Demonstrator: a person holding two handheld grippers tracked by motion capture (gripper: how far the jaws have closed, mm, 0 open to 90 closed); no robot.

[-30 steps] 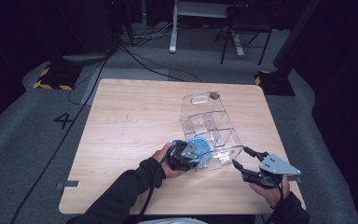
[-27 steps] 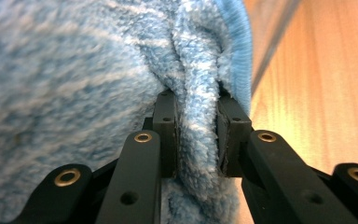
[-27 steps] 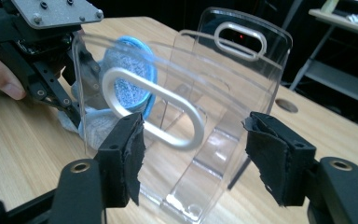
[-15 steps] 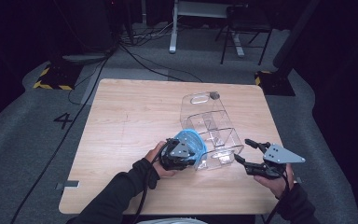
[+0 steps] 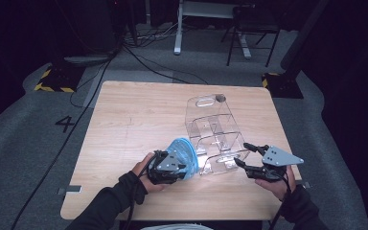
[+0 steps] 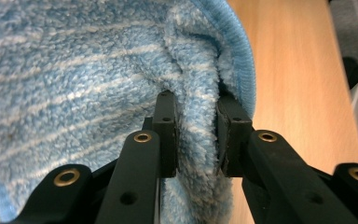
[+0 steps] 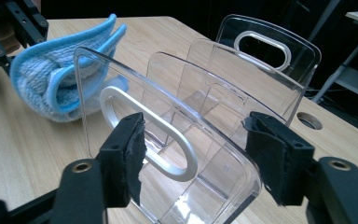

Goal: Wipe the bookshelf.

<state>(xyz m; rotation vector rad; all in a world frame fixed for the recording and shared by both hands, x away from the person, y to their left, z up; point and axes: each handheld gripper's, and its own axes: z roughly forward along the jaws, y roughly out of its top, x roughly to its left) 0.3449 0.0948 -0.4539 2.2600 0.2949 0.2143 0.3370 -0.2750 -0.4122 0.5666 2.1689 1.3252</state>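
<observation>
Plainly, the one readable mark was a black "4" (image 5: 64, 123) on the grey floor left of the wooden table (image 5: 139, 110). The clear plastic organizer (image 5: 213, 134) stood on the table toward its right side, its compartments holding nothing, an oval handle slot in each end wall. The blue cloth (image 5: 184, 152), fluffy with paler stripes and a stitched rim, was bunched just beside the organizer's near left corner. The left gripper (image 5: 170, 165) was clamped on a fold of it. The right gripper (image 5: 243, 155) had its jaws spread on either side of the organizer's near end wall, having just narrowed slightly, with no pad seen pressing.
</observation>
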